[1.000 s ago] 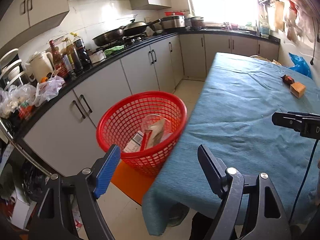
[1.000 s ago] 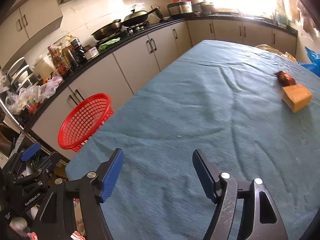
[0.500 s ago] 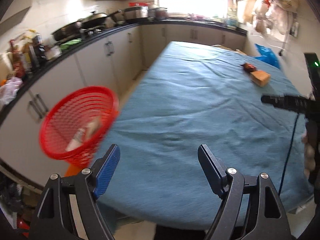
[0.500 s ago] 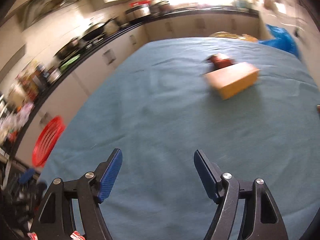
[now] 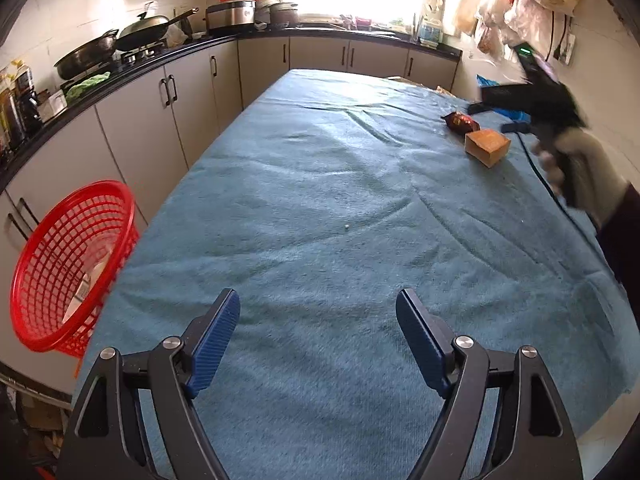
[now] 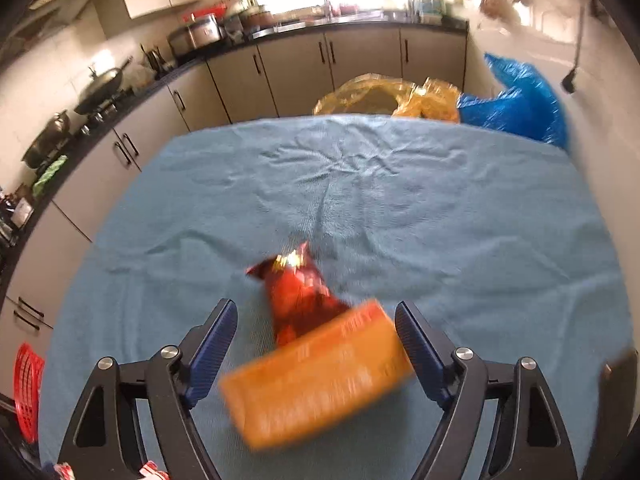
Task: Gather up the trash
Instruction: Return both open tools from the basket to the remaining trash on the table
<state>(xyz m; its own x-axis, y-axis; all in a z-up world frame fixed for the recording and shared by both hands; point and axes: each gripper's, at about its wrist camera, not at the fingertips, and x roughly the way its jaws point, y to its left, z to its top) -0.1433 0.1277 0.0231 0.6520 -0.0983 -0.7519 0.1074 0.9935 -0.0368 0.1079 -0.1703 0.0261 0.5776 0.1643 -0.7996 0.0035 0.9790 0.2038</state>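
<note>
**Mia:** Where is the trash now?

**Ben:** The orange box (image 6: 320,376) lies on the blue cloth (image 6: 360,200) of the desk, toward the right side. A red wrapper (image 6: 298,296) lies just behind it, touching it or nearly so. The picture is blurry there, so I cannot tell which.

**Mia:** Is anyone holding the box?

**Ben:** No. The right hand-held gripper (image 6: 316,320) is right over it. Its jaws have just been opening wider. The box sits between them, but the pads (image 6: 214,336) do not press on it.

**Mia:** So which step is this?

**Ben:** I think it is the reach for the next piece of trash. Next the jaws need to drop around the box and squeeze its two sides. The box looks almost as wide as the gap, so the aim must be good. The wrapper should stay out of the pinch.

**Mia:** And the other one?

**Ben:** The left hand-held gripper (image 5: 318,332) is wide open too, with nothing in it. It hovers over the near part of the cloth, well apart from the box.

**Mia:** Where does the trash go?

**Ben:** Into the red basket (image 5: 44,280) beside the near left corner of the desk. It already has some bits inside.

**Mia:** Is there room to move?

**Ben:** Lots. The cloth between the box and the basket is bare. The basket is past the desk edge, so the box must cross that edge before it is let go. Yellow and blue bags (image 6: 516,104) sit beyond the far edge.
</note>
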